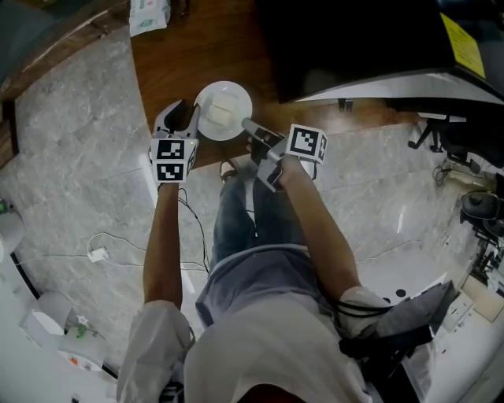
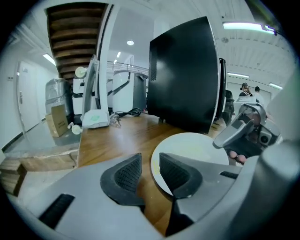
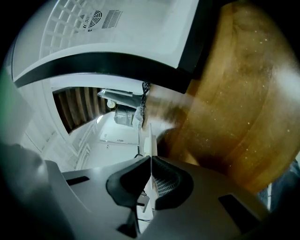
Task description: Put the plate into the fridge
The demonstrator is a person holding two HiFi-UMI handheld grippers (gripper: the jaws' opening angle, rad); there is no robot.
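A round white plate (image 1: pixel 223 110) is over the edge of a wooden table (image 1: pixel 197 55). My right gripper (image 1: pixel 250 126) is shut on its right rim; in the right gripper view the plate (image 3: pixel 149 140) shows edge-on, pinched between the pads of the right gripper (image 3: pixel 151 180). My left gripper (image 1: pixel 187 118) is at the plate's left side. In the left gripper view the left gripper (image 2: pixel 150 168) is open with a narrow gap, and the plate (image 2: pixel 197 150) lies just behind its right finger (image 2: pixel 173 173), not clamped. The black fridge (image 1: pixel 354 39) stands at the back right.
The fridge's dark side (image 2: pixel 185 79) rises right behind the plate. A white tissue pack (image 1: pixel 150 16) and cables lie at the table's far end. Below is a marble floor with a loose cable (image 1: pixel 98 253). Equipment stands at the right (image 1: pixel 472 205).
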